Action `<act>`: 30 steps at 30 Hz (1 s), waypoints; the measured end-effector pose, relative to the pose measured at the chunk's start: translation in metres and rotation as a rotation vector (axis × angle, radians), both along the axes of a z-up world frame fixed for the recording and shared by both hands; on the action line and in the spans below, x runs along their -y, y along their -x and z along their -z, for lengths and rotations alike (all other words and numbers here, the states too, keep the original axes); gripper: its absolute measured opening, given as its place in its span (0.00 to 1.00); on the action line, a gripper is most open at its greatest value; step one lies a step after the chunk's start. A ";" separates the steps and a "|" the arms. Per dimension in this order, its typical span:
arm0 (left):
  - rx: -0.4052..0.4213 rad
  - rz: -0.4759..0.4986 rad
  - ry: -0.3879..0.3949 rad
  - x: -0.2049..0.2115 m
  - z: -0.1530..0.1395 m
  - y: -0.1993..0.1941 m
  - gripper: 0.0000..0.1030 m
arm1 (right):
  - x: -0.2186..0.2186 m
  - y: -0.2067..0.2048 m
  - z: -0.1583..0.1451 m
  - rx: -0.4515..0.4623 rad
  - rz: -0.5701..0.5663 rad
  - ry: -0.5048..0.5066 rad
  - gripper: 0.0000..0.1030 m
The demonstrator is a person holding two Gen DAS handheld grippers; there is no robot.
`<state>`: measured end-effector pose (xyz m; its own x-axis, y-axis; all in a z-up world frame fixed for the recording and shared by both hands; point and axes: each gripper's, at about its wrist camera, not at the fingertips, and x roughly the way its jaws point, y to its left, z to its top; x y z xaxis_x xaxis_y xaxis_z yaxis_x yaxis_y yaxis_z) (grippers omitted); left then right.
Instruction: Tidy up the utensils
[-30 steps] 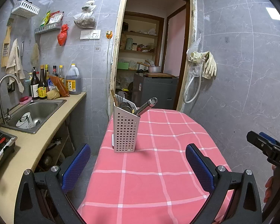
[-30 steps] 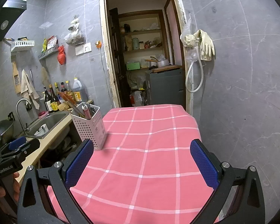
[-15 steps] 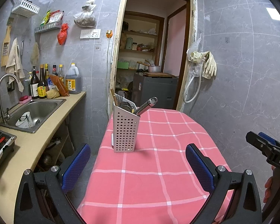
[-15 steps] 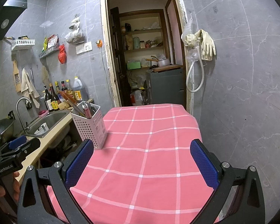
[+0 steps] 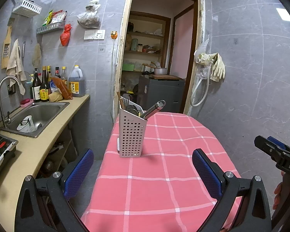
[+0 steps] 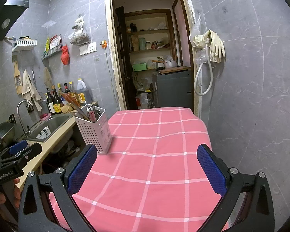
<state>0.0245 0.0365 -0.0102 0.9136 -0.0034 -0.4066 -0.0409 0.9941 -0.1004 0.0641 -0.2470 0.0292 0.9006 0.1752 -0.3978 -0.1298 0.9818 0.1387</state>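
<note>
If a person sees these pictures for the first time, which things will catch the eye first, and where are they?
First comes the pink checked tablecloth that fills the middle of both views. On it, near the edge facing the sink, stands a white perforated utensil holder with a metal handle leaning out. In the foreground the left claw and the right claw are open with blue pads, holding nothing.

Even indoor light, sharp, fisheye-warped edges
</note>
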 end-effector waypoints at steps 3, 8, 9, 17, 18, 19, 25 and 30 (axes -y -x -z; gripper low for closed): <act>-0.002 -0.001 0.002 -0.002 0.001 -0.001 1.00 | 0.000 0.000 0.000 0.000 0.000 0.000 0.99; -0.002 -0.001 0.002 -0.002 0.001 -0.001 1.00 | -0.001 0.000 -0.001 -0.001 0.000 0.001 0.99; -0.004 0.000 0.004 -0.002 0.001 -0.001 1.00 | -0.001 0.000 0.000 -0.001 0.000 0.002 0.99; -0.013 0.005 0.002 -0.001 0.003 -0.001 1.00 | 0.000 0.001 0.000 -0.008 0.000 0.006 0.99; -0.013 0.004 -0.008 0.001 0.003 -0.001 1.00 | 0.000 0.001 0.000 -0.009 0.000 0.007 0.99; -0.014 0.002 -0.019 0.002 0.002 -0.002 0.99 | 0.001 0.001 0.001 -0.012 -0.001 0.009 0.99; -0.021 0.009 -0.055 0.009 0.003 -0.006 0.99 | -0.006 -0.008 0.002 -0.025 -0.004 0.020 0.99; -0.030 0.019 -0.062 0.012 0.005 -0.009 0.99 | -0.006 -0.014 0.003 -0.040 -0.005 0.024 0.99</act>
